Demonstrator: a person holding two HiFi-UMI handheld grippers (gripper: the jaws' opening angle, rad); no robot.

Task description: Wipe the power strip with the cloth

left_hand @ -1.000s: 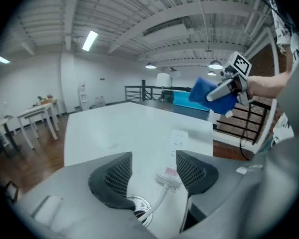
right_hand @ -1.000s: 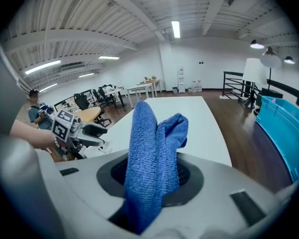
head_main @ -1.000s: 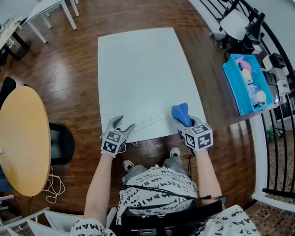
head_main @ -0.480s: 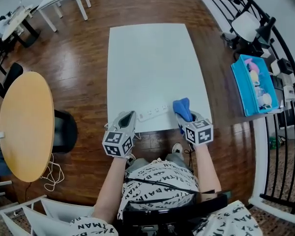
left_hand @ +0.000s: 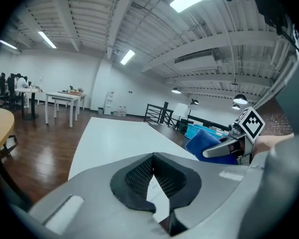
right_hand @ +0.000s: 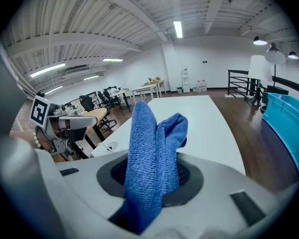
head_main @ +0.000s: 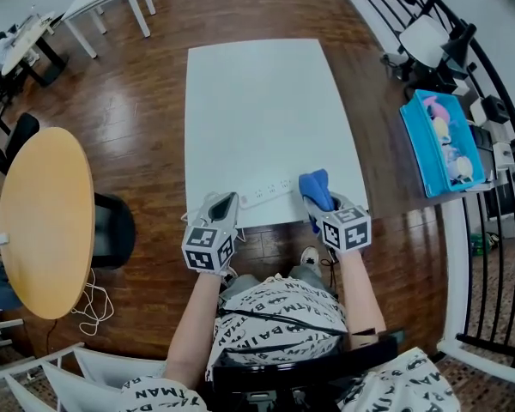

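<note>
Blue cloth [right_hand: 154,148] is sticking up out of the right gripper [head_main: 319,209], whose jaws are clamping its lower part while two folded lobes are standing above the pads. In the head view the cloth is hanging over the right end of the white strip [head_main: 266,195], but whether it is touching the strip I cannot tell. The strip is lying slanted across the near edge of the white counter [head_main: 266,101], its sockets facing up. The left gripper [head_main: 224,202] is sitting at the strip's left end with its jaws clenched together. In the left gripper view the dark pads are meeting, and a thin white sliver is showing in the slit below them. Whether that sliver is something pinched or only the counter behind, I cannot tell. The person [head_main: 275,324] is sitting at the counter's near edge, with both forearms reaching forward. Brown wooden floor [head_main: 146,84] is surrounding the counter. A round table [head_main: 43,221] is standing well to the left, and a blue bin [head_main: 425,157] is standing off to the right beside a black railing.
</note>
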